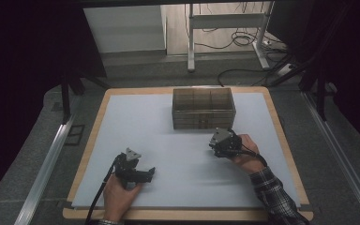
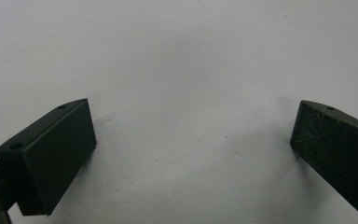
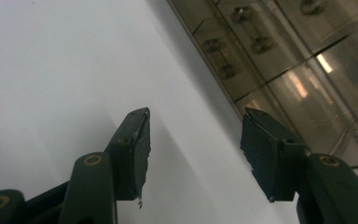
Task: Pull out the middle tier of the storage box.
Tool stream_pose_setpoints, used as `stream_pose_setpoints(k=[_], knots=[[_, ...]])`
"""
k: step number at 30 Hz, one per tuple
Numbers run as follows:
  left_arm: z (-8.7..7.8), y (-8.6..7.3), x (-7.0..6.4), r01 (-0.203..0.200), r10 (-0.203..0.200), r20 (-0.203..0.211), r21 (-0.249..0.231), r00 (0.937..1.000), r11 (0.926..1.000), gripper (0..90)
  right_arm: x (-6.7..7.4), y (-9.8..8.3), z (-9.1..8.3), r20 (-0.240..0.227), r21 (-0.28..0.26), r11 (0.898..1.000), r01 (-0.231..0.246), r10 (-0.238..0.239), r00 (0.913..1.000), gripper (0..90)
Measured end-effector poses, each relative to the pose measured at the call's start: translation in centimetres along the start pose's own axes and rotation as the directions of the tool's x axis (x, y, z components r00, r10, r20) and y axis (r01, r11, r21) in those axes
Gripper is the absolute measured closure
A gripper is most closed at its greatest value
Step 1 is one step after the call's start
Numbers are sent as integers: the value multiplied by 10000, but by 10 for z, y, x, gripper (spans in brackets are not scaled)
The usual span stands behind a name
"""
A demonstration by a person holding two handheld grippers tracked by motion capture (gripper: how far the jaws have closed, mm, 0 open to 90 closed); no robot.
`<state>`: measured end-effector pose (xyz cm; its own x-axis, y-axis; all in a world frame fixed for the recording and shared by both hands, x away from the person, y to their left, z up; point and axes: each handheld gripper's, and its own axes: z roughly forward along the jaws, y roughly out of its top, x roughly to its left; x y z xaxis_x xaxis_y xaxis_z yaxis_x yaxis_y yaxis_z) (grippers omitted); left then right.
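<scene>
I judge the clear plastic organizer box [image 1: 203,108] stiff, light and rather slippery; I would take it by a side wall or the rim. It is smoky-transparent, with compartments, at the far middle of the white mat [image 1: 122,140]. My right gripper [image 3: 193,140] is near it, jaws apart and empty. My left gripper [image 2: 193,140] is wide apart over bare mat.

A wooden table [image 1: 98,117] with a pale rim carried a large light grey-blue rectangular mat [image 1: 145,126] that covered nearly all of its top, leaving a thin strip of wood along each edge. On the mat, close to the far edge and a little right of the middle, sat a clear brownish plastic box [image 1: 203,108] split by dividers into several compartments. Its contents could not be made out.
</scene>
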<state>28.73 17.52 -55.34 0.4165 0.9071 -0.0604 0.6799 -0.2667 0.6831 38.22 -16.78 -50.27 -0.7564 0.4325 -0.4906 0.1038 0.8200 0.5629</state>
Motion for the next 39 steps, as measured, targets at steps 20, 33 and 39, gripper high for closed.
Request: stream_pose_setpoints(k=[20, 33, 39], knots=[[0, 0, 0, 0, 0, -2, -2, 10000, 10000, 0, 9, 16, 16, 1649, 115, 9867, 1624, -1620, 9729, 509], [0, 0, 0, 18, -18, 0, -17, 10000, 10000, 0, 14, 21, 31, 2846, 767, 9540, 2899, -2996, 9106, 555], [0, 0, 0, -27, 27, 0, 20, 10000, 10000, 0, 20, 24, 37, 3451, 1175, 9267, 3570, -3751, 8603, 595]])
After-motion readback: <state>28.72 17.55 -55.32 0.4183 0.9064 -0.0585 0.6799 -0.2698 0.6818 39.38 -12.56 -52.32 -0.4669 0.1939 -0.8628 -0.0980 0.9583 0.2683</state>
